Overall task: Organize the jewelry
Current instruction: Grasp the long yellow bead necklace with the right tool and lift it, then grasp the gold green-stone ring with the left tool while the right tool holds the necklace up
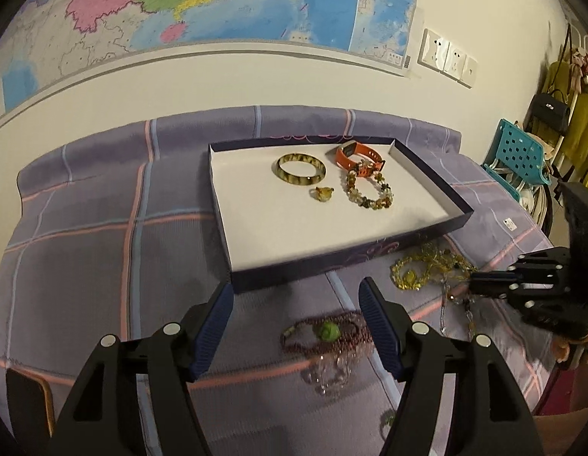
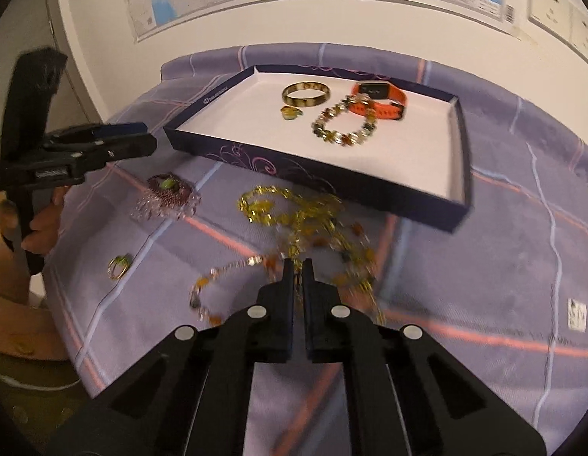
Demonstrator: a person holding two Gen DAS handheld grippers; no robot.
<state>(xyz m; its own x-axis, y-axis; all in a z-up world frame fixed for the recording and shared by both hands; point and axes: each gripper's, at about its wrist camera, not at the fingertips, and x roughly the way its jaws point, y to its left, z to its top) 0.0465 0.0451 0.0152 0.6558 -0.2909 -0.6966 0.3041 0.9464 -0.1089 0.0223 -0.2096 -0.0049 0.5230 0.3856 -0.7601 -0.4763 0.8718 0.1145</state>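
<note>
Left gripper (image 1: 295, 313): we hold it wide open above the dark bead necklace (image 1: 324, 336), gripping nothing.
Right gripper (image 2: 298, 266): we have it closed at the gold chain (image 2: 294, 220); whether it pinches a strand we cannot tell.
Box (image 1: 347, 256): holds bangle (image 1: 300, 168), watch (image 1: 356, 155), bracelet (image 1: 370, 190).
</note>
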